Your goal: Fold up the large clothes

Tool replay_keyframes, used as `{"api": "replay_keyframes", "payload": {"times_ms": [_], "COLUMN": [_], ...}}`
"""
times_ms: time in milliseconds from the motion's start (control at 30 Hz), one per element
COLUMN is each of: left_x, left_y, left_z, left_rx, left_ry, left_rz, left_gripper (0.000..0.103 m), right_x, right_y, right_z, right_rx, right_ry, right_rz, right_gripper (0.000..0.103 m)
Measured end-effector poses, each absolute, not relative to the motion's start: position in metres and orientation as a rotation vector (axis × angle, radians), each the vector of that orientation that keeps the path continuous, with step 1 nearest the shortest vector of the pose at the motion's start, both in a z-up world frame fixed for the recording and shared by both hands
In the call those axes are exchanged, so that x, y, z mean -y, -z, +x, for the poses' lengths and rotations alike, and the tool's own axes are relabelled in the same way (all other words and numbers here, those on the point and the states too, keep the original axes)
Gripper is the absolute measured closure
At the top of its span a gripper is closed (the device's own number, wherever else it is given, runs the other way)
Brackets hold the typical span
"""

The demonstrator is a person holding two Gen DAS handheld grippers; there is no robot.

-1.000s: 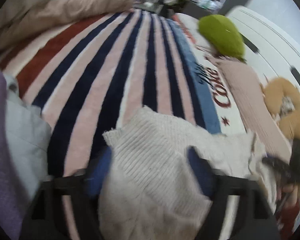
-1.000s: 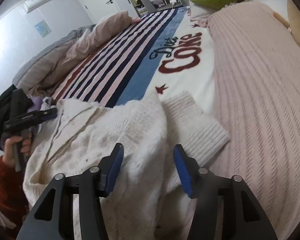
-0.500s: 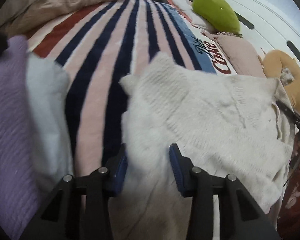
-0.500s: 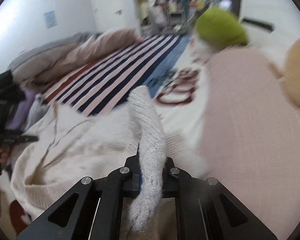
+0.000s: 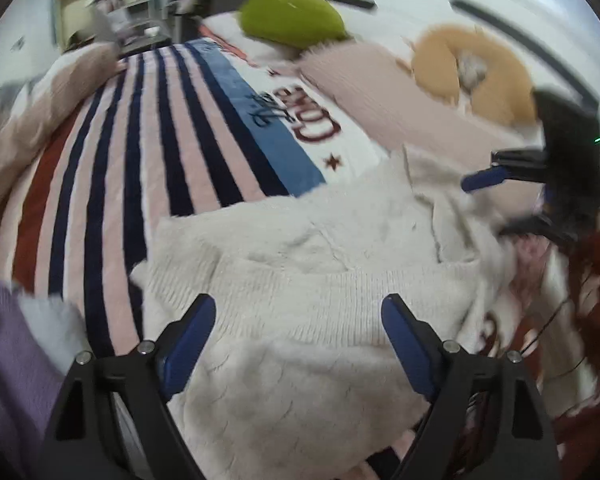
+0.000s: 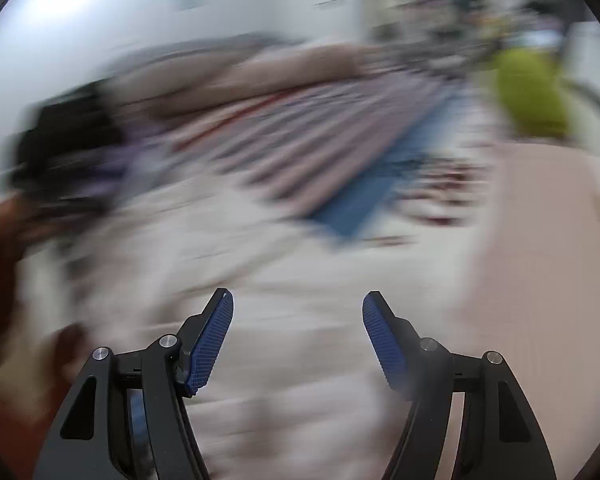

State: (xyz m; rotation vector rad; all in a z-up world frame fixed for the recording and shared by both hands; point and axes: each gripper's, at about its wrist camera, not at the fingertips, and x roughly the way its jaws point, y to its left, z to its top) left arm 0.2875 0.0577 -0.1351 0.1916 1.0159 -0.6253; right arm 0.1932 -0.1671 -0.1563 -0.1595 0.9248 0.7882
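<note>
A cream knit sweater (image 5: 300, 264) lies spread on the striped blanket (image 5: 148, 152), with a ribbed sleeve folded across its middle. My left gripper (image 5: 298, 340) is open just above the near part of the sweater and holds nothing. My right gripper (image 6: 298, 336) is open and empty over the sweater (image 6: 284, 280); its view is badly blurred by motion. The right gripper also shows in the left wrist view (image 5: 500, 176) at the sweater's far right edge, with its blue pads apart.
A purple and a pale grey garment (image 5: 16, 344) lie at the near left. A pink knit blanket (image 5: 388, 96), a green cushion (image 5: 292, 16) and a tan neck pillow (image 5: 472, 68) lie at the far right. A beige duvet (image 5: 28, 112) is bunched at the left.
My right gripper has let go of the sweater sleeve and opened; the sleeve now lies across the sweater. My left gripper has opened wider. Both have moved.
</note>
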Motion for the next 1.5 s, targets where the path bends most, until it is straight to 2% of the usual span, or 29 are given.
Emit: {"api": "replay_keyframes", "payload": {"times_ms": [167,200,233,567,733,800,867,933,1000,1033,1067,1100,1167,1200,1233,1267,1300,1333,1433,1500], "left_x": [-0.051,-0.055,-0.059,-0.086,-0.091,-0.095,-0.097,-0.098,-0.101,-0.102,-0.102,-0.101,-0.097,-0.098,-0.099,-0.101,-0.108,-0.111,-0.135,-0.147], "left_y": [0.152,0.154,0.156,0.172,0.196,0.215,0.232,0.237,0.237,0.237,0.236,0.235,0.229,0.225,0.220,0.217,0.212,0.211,0.206,0.208], "left_z": [0.301,0.300,0.299,0.321,0.358,0.371,0.373,0.368,0.362,0.359,0.356,0.352,0.342,0.338,0.334,0.331,0.328,0.327,0.323,0.324], "left_rx": [-1.065,-1.064,-1.063,-1.062,-1.083,-1.142,-1.199,-1.191,-1.174,-1.169,-1.161,-1.150,-1.114,-1.098,-1.070,-1.052,-1.028,-1.015,-0.980,-0.972], "left_ry": [0.615,0.610,0.610,0.547,0.351,0.297,0.337,0.362,0.382,0.387,0.392,0.390,0.363,0.355,0.329,0.312,0.281,0.255,0.174,0.128], "left_rz": [0.111,0.096,0.088,0.013,0.090,0.110,0.102,0.107,0.094,0.092,0.098,0.114,0.149,0.151,0.154,0.149,0.127,0.117,0.042,0.000], "left_gripper": [0.021,0.021,0.021,0.021,0.021,0.021,0.021,0.020,0.021,0.026,0.039,0.046,0.074,0.080,0.088,0.090,0.090,0.090,0.089,0.088], "right_x": [0.115,0.111,0.108,0.123,0.102,0.106,0.112,0.125,0.148,0.159,0.170,0.179,0.194,0.199,0.203,0.203,0.201,0.197,0.194,0.203], "right_y": [0.195,0.203,0.210,0.188,0.210,0.225,0.234,0.225,0.209,0.205,0.206,0.211,0.224,0.228,0.231,0.234,0.237,0.241,0.242,0.234], "right_z": [0.189,0.192,0.192,0.232,0.262,0.274,0.280,0.272,0.258,0.252,0.247,0.246,0.244,0.241,0.238,0.233,0.231,0.229,0.229,0.231], "right_rx": [-1.041,-1.064,-1.078,-0.901,-0.940,-1.029,-1.093,-1.063,-1.003,-0.995,-1.015,-1.043,-1.098,-1.106,-1.103,-1.093,-1.085,-1.075,-1.051,-1.011], "right_ry": [-0.936,-0.948,-0.941,-0.618,-0.525,-0.545,-0.565,-0.566,-0.527,-0.515,-0.487,-0.443,-0.333,-0.341,-0.377,-0.427,-0.453,-0.442,-0.366,-0.267], "right_rz": [-0.238,-0.243,-0.276,-0.291,-0.393,-0.364,-0.318,-0.296,-0.281,-0.282,-0.308,-0.344,-0.389,-0.355,-0.305,-0.262,-0.251,-0.271,-0.298,-0.319], "right_gripper": [0.042,0.063,0.100,0.101,0.101,0.099,0.088,0.057,0.041,0.038,0.038,0.035,0.033,0.033,0.037,0.044,0.069,0.088,0.099,0.100]}}
